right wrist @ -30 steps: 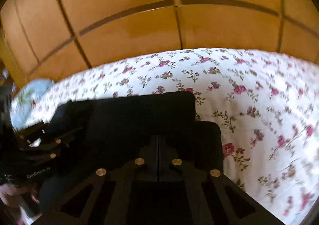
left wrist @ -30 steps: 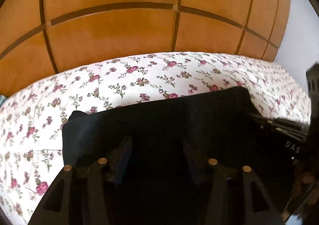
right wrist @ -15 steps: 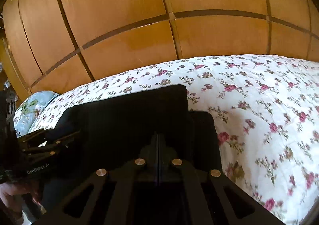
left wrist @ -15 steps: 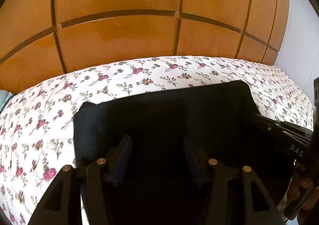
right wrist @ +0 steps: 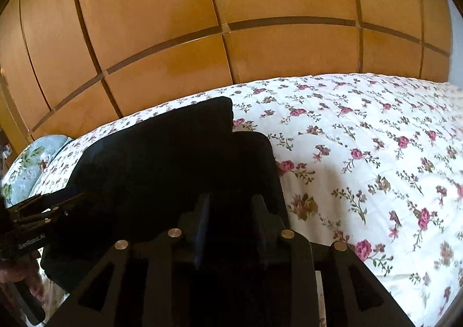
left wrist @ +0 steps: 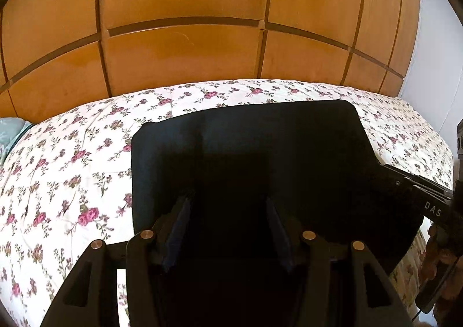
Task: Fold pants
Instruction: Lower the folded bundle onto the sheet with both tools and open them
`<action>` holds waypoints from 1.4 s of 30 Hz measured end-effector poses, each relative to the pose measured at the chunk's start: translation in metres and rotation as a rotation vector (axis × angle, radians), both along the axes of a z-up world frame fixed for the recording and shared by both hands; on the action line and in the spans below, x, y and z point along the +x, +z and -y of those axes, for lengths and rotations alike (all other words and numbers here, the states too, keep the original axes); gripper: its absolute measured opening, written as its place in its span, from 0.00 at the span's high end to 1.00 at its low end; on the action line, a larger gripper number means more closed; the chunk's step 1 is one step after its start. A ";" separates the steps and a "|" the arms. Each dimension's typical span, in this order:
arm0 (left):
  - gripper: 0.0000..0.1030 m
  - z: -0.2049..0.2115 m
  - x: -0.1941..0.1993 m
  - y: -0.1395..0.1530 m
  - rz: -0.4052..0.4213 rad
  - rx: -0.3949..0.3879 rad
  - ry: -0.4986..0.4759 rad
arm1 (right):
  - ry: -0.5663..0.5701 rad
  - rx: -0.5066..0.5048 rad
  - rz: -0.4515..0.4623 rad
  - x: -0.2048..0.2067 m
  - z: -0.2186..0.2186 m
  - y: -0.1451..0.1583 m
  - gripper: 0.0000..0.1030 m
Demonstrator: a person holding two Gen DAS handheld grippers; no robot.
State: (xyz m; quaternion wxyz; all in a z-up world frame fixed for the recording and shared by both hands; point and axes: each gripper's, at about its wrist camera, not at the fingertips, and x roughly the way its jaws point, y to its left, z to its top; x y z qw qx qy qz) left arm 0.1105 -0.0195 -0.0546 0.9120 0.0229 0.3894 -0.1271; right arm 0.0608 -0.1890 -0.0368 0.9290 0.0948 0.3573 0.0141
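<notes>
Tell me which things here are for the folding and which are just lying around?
For the folding:
- black pants
- left gripper
- right gripper, fingers opening

Just lying around:
- flowery bedspread
- pale pillow
- wooden wardrobe

"das" on right gripper (left wrist: 431, 205) body, partly cut off, "denrobot.ai"-like txt on left gripper (right wrist: 31, 240), blurry

Right gripper (right wrist: 231, 211) jaws, pressed together a second ago, are opening, black pants (right wrist: 173, 159) between them. Both wrist views have drawn back from the wardrobe (left wrist: 185, 51); more floral bedspread (right wrist: 361, 153) shows.
</notes>
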 end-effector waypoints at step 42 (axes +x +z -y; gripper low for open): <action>0.56 -0.081 -0.020 -0.025 -0.200 -0.447 -0.070 | 0.116 0.254 -0.132 -0.004 0.019 -0.015 0.49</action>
